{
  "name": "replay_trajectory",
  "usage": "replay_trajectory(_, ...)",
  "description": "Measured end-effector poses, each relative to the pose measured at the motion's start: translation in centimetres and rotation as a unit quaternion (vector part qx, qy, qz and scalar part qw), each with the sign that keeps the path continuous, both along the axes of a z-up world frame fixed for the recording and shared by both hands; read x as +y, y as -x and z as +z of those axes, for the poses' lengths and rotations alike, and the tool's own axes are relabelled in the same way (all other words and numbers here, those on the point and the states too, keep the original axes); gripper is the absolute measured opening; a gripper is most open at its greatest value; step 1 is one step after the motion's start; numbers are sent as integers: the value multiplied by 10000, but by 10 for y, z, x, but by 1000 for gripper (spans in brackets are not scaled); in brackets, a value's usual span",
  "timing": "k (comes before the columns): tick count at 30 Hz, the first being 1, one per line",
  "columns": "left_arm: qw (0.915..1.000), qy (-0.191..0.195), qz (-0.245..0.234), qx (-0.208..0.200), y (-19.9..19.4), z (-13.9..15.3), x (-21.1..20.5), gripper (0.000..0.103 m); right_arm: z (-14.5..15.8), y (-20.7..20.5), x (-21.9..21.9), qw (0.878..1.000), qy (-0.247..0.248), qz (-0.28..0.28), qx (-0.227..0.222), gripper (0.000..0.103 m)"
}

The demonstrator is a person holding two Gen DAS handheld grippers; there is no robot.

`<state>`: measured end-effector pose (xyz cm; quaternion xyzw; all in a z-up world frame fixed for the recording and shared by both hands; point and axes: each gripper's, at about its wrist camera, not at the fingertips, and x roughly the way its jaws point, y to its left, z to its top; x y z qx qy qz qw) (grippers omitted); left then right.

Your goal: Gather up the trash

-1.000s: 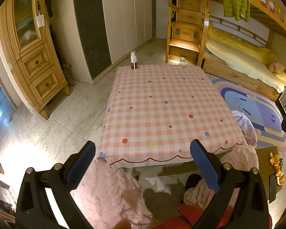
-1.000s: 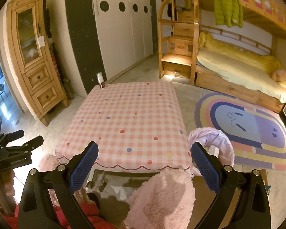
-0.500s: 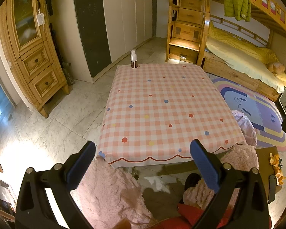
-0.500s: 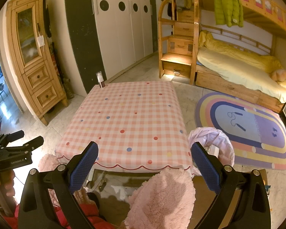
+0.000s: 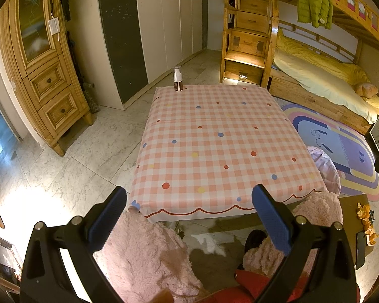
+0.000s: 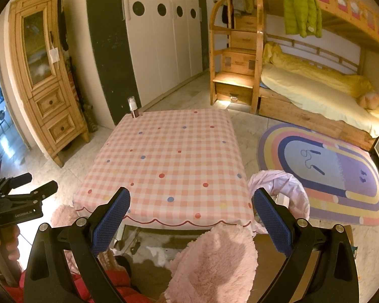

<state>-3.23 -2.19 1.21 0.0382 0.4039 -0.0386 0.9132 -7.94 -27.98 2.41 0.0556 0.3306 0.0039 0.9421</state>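
A small bottle point(image 5: 177, 79) with a white cap stands upright at the far left corner of the table, which has a pink checked cloth point(image 5: 214, 146); it also shows in the right wrist view point(image 6: 133, 107). A bin lined with a pale pink bag point(image 6: 285, 194) stands on the floor at the table's near right corner, partly seen in the left wrist view point(image 5: 327, 169). My left gripper point(image 5: 189, 214) is open and empty, before the table's near edge. My right gripper point(image 6: 192, 214) is open and empty, also at the near edge.
A wooden cabinet point(image 5: 43, 75) stands at the left, white wardrobes point(image 5: 169, 20) at the back, a bunk bed point(image 6: 315, 88) and a rainbow rug point(image 6: 328, 171) at the right. Pink fluffy slippers point(image 5: 144, 257) are below the grippers. Orange scraps point(image 5: 365, 219) lie on a low board at the right.
Both views have shifted very slightly; the grippers stay open and nothing on the table has moved.
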Motion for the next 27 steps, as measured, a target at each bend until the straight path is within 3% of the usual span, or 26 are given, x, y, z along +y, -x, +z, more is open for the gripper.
replay_trajectory(27, 10000, -1, 9, 19, -1, -1, 1, 96, 1, -1, 0, 10000, -3, 1, 3, 97)
